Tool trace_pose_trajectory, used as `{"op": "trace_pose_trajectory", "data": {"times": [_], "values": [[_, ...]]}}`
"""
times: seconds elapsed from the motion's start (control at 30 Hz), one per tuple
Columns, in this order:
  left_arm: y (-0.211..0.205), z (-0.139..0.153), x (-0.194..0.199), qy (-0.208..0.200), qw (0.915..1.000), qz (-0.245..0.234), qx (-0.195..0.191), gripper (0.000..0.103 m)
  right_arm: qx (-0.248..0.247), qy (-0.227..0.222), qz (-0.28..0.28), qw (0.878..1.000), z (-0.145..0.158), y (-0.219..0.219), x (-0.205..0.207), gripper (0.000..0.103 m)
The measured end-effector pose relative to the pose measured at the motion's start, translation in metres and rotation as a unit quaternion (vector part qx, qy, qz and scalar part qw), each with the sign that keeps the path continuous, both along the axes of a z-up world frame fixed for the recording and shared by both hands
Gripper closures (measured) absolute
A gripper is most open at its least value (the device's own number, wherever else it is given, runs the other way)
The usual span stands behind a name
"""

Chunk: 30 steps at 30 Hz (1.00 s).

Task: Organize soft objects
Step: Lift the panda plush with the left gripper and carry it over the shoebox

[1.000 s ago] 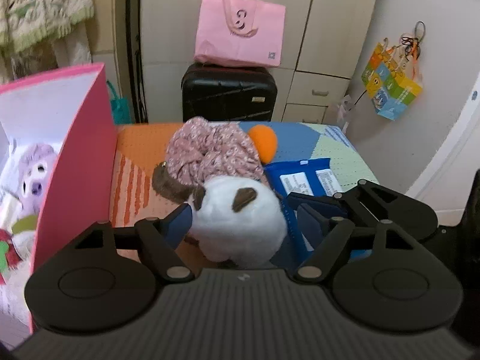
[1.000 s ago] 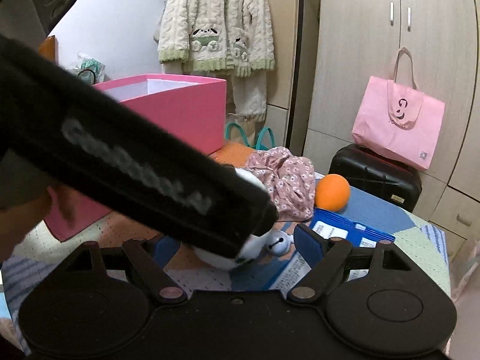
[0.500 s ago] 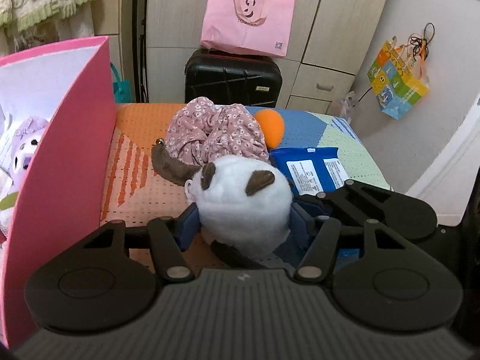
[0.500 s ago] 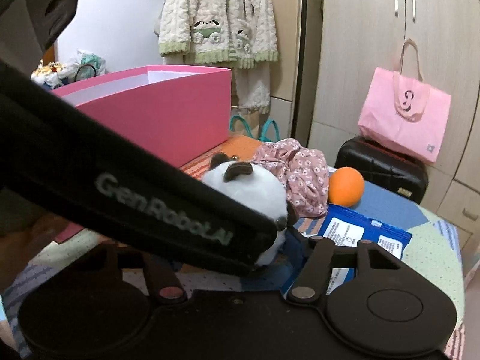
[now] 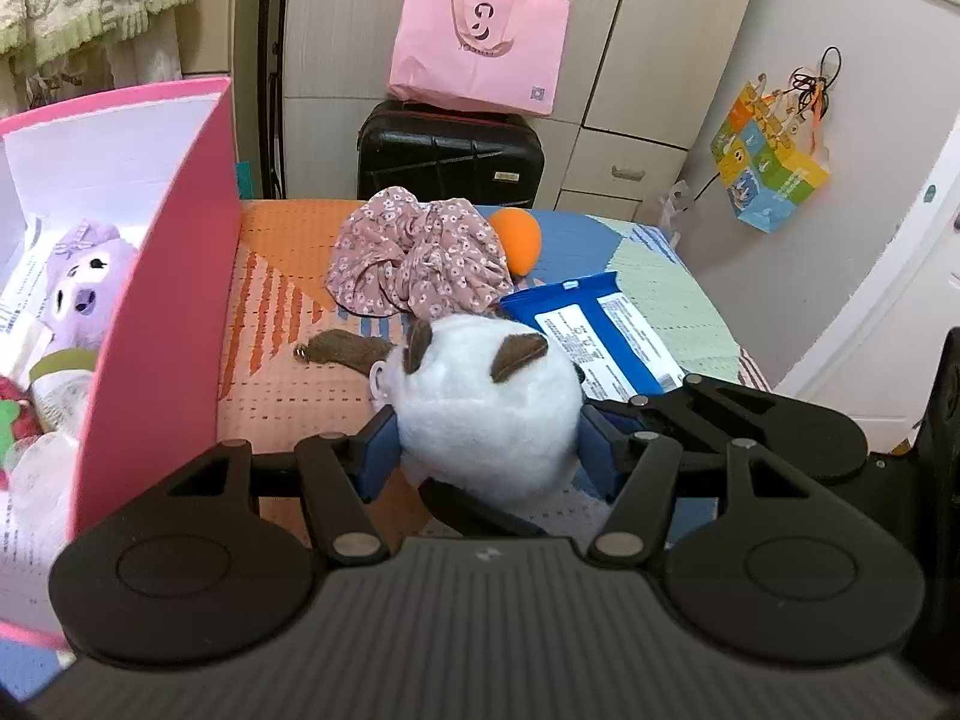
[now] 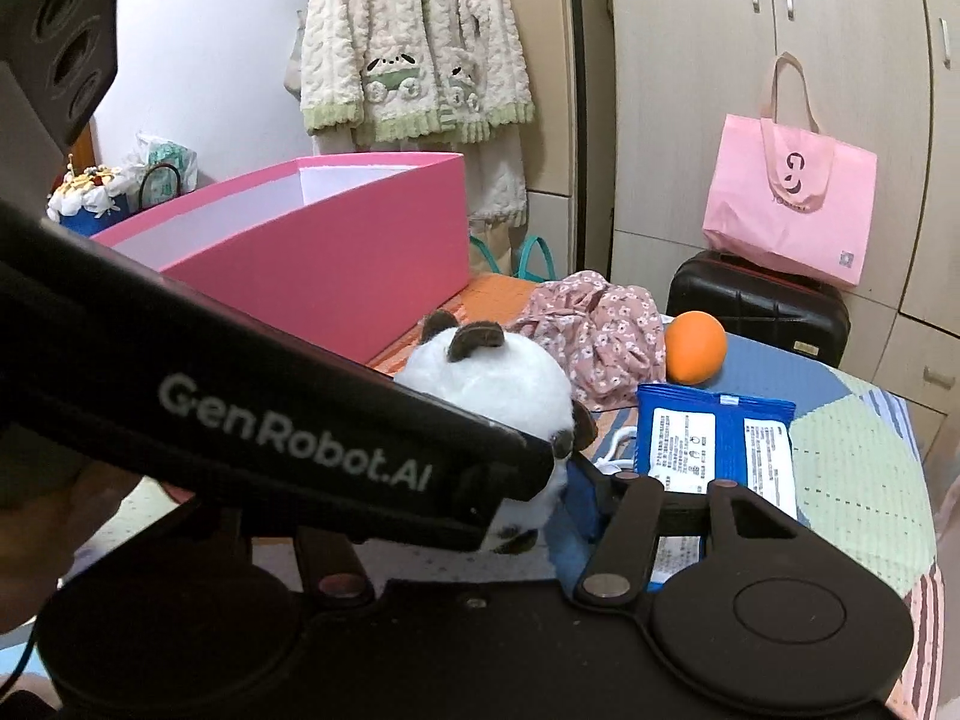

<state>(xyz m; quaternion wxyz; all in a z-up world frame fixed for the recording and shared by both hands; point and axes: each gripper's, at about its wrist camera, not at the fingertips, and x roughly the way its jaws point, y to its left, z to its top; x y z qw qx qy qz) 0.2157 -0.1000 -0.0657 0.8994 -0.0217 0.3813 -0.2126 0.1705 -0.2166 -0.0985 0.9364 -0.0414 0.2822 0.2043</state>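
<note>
A round white plush toy (image 5: pixel 480 414) with brown ears sits between the blue pads of my left gripper (image 5: pixel 486 450), which is shut on its sides. My right gripper (image 6: pixel 486 492) holds the same white plush toy (image 6: pixel 486 384). Its right pad presses the toy, and its left finger is hidden behind the left gripper's black body. An open pink box (image 5: pixel 162 324) stands to the left with a purple plush (image 5: pixel 84 288) inside. On the patterned bed lie a floral cloth (image 5: pixel 420 258), an orange ball (image 5: pixel 521 237) and a blue packet (image 5: pixel 594 330).
A brown furry piece (image 5: pixel 348 351) lies beside the toy. Beyond the bed's far edge stands a black suitcase (image 5: pixel 450 156) with a pink bag (image 5: pixel 480 42) on it. A cream cardigan (image 6: pixel 414 42) hangs on the wardrobe. The pink box's wall (image 6: pixel 336 276) is close on the left.
Both grippers' jaws have closed onto the white plush toy, which stood loose between them a second ago. The toy now sits higher in the right wrist view, and both hands have shifted slightly.
</note>
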Motion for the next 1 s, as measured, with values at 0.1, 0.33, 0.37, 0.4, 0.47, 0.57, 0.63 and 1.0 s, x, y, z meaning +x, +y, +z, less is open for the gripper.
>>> {"op": "trace_pose_trajectory", "data": {"times": [0.1,0.33,0.37,0.4,0.47,0.57,0.63,1.0], "values": [[0.002,0.004,-0.011,-0.009,1.0000,0.000,0.004,0.042,0.005,0.000,-0.002,1.000,0.003,0.003,-0.006,0.040],[0.014,0.018,-0.032,-0.018,0.9998,-0.002,-0.008,0.042,0.013,-0.001,-0.003,1.000,0.014,0.010,-0.023,0.040],[0.016,0.020,-0.035,-0.020,0.9998,-0.004,-0.009,0.042,0.013,-0.002,-0.003,1.000,0.016,0.011,-0.025,0.040],[0.018,0.021,-0.038,-0.022,0.9997,-0.006,-0.009,0.042,0.014,-0.002,-0.003,1.000,0.018,0.012,-0.028,0.040],[0.020,0.025,-0.045,-0.025,0.9996,-0.010,-0.007,0.042,0.014,-0.002,-0.003,1.000,0.022,0.013,-0.032,0.040],[0.026,0.030,-0.055,-0.021,0.9996,-0.016,-0.010,0.043,0.007,0.003,-0.002,1.000,0.028,0.020,-0.041,0.040],[0.033,0.033,-0.061,-0.020,0.9994,-0.021,-0.017,0.043,-0.005,0.006,-0.001,1.000,0.033,0.025,-0.048,0.040],[0.075,0.058,-0.086,0.013,0.9974,-0.035,-0.061,0.043,-0.029,0.036,0.017,0.999,0.067,0.054,-0.078,0.039]]}}
